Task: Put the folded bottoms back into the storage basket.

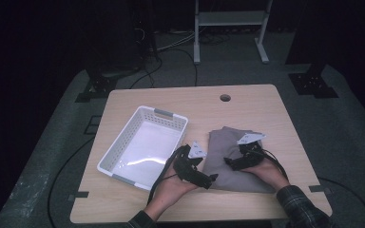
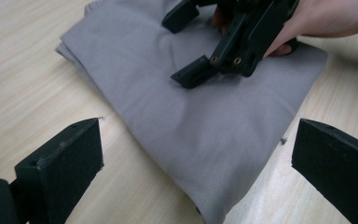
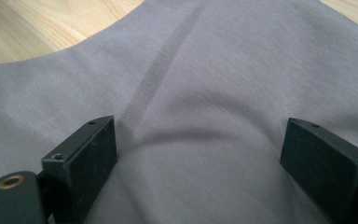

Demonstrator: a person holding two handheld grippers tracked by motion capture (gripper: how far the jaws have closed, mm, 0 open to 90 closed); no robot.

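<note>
Lying folded on the pale wooden tabletop (image 1: 247,102): grey cotton cloth (image 1: 235,159), beside a white slotted plastic basket (image 1: 123,137) seen from high. Right tongs (image 2: 182,46) spread above its middle; left tongs (image 1: 209,182) spread at its near edge, gripping nothing.

No text, label, brand, number or sign is showing clearly enough to be read in any of the views. The grey cloth (image 2: 205,116), the white basket (image 1: 142,145), the bench (image 1: 266,109) and the black grippers are all showing plain surfaces, carrying no print or marking.
</note>
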